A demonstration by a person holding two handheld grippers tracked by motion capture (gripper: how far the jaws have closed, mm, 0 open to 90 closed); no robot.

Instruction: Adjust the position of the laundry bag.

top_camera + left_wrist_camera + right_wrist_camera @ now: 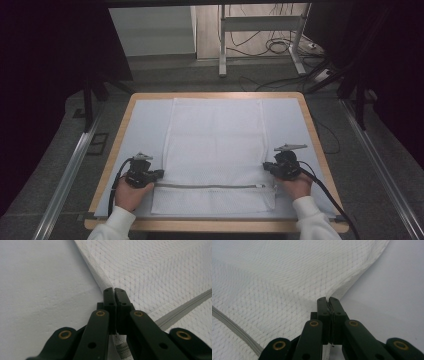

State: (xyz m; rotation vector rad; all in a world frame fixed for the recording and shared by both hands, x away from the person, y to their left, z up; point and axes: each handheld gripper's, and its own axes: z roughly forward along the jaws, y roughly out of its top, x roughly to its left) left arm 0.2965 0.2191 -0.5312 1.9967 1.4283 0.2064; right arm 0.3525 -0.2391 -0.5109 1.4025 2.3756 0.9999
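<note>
On table point(310, 131): both hand-held grippers pinch mesh bag point(215, 135) edges.

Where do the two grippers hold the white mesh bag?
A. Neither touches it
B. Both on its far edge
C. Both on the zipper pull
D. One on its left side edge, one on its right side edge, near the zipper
D: the left gripper and the right gripper are each shut on a side edge of the mesh bag, just beyond the grey zipper.
</note>
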